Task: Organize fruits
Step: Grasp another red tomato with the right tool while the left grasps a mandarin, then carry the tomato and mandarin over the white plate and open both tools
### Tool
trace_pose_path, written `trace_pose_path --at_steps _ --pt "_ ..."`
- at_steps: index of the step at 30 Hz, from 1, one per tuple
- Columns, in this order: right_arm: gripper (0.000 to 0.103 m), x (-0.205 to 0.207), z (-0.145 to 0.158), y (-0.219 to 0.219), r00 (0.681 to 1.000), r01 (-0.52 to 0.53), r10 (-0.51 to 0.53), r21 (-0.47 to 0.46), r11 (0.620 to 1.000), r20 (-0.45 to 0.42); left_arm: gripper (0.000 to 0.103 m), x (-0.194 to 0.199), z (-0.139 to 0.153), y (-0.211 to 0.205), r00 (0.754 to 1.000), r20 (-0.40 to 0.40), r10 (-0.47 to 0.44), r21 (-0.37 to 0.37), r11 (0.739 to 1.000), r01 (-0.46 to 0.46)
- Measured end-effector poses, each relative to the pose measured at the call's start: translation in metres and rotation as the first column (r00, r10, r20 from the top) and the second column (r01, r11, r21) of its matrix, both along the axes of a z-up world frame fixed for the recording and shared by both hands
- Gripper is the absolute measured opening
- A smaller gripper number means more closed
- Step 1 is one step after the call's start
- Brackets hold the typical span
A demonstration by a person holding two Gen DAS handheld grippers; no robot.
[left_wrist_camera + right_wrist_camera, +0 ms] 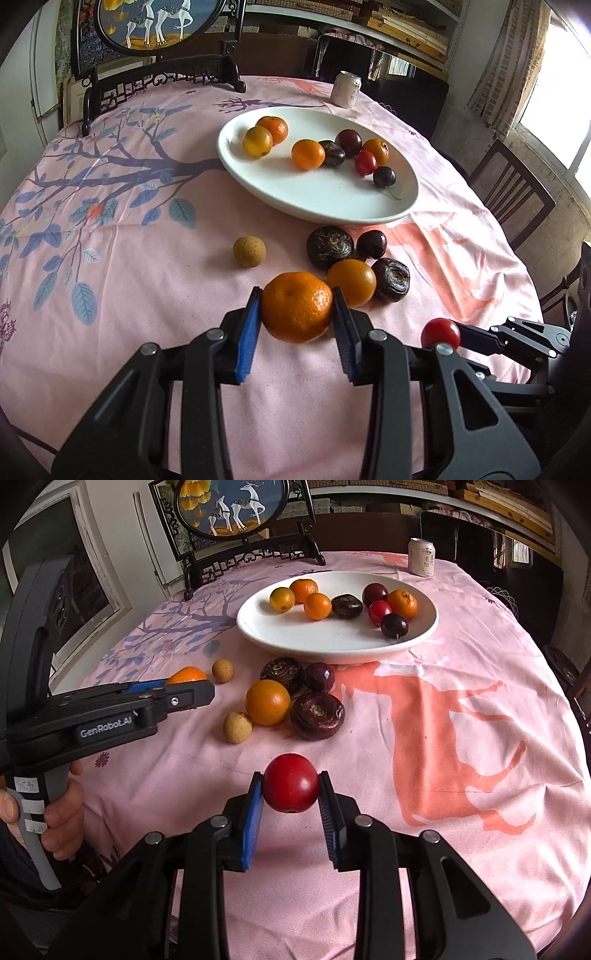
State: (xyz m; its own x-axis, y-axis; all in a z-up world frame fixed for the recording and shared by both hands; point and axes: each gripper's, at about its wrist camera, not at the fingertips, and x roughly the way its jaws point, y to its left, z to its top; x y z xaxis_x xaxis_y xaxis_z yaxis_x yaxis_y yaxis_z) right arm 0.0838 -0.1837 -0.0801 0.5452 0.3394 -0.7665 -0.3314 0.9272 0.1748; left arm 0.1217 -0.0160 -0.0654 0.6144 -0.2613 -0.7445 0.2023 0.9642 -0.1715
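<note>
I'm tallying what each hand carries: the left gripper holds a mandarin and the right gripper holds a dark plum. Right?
Not quite. The left gripper does hold a mandarin, but the right gripper holds a red fruit, as the right wrist view shows.

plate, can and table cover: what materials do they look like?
Plate: likely glazed ceramic; glossy white, thick rounded rim. Can: probably aluminium; thin cylinder, printed matte-white wall, metallic top rim. Table cover: woven printed cloth; matte, creased and wrinkled.

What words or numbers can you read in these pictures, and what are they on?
"GenRobot.AI": side of the left gripper.
Handwritten numbers: white tape on its handle, too blurred to read.
Printed characters: can, too small to read.
</note>
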Motion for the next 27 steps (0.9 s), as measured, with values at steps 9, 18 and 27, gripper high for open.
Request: trace_pose_path --at_steps 9,18,27 --pt "0.03 0.018 0.015 0.004 1.0 -0.008 0.009 -0.016 1.0 0.023 0.037 0.013 0.024 0.014 1.0 0.014 0.001 0.007 1.0 -0.002" --pt "0.03 0.12 0.058 -0.005 0.991 0.017 -0.006 -0.08 0.997 0.134 0.037 0.146 0.07 -0.007 1.0 0.005 0.029 0.056 0.998 -0.03" --pt "0.03 0.217 0.029 0.0 0.997 0.01 0.003 -0.159 0.987 0.082 0.038 0.245 0.033 -0.053 0.993 -0.113 0.044 0.075 0.997 -0.036"
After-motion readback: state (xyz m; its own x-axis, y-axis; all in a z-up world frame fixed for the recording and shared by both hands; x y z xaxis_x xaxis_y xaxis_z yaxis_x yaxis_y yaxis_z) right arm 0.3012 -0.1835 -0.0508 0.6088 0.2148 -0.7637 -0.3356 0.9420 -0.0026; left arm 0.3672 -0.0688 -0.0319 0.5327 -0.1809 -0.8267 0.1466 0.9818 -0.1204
